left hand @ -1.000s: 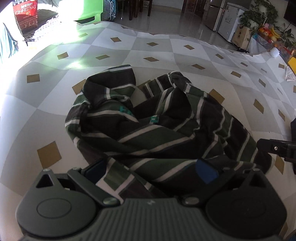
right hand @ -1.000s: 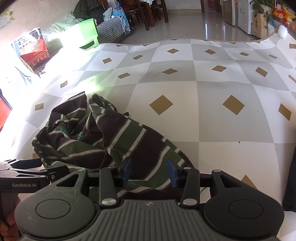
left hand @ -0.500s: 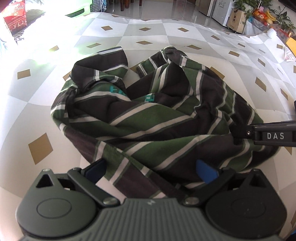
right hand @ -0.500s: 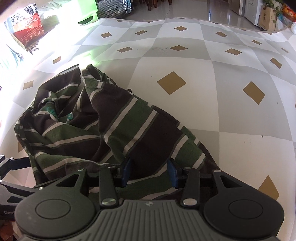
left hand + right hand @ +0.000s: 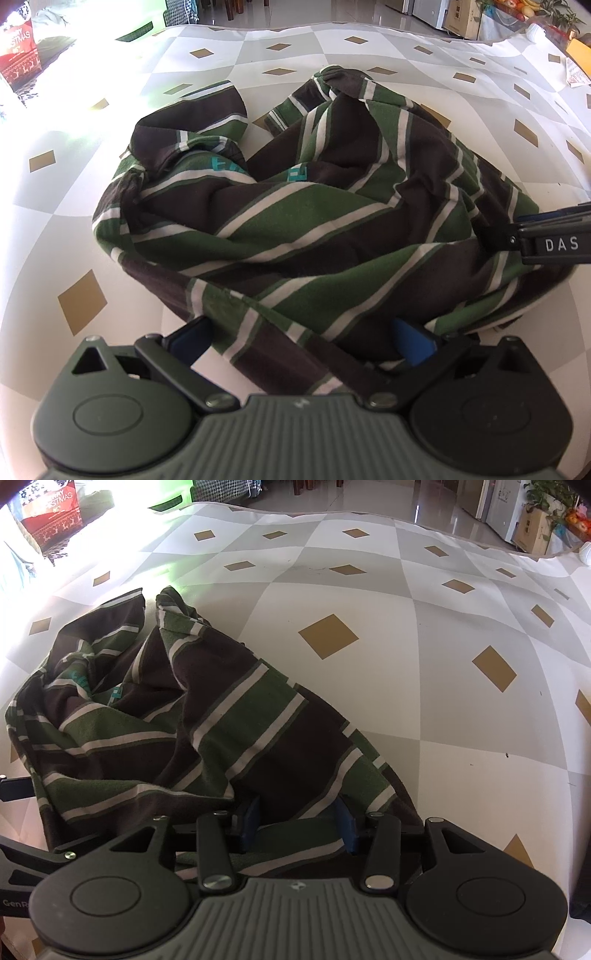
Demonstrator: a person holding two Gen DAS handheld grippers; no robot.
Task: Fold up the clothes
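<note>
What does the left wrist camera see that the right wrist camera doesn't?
Only the left wrist view shows the other tool's black arm marked DAS reaching in over the shirt's right side, plus papers at the cloth's far right edge.

Only the right wrist view shows a wide bare stretch of tablecloth to the right of the shirt, and a cardboard box beside a fridge.

Both show the crumpled green and brown striped shirt on the diamond-patterned cloth, blue-padded jaws either side of its near edge, and a red Christmas bag.

Crumpled striped shirt [image 5: 303, 229] (green-brown)
</note>
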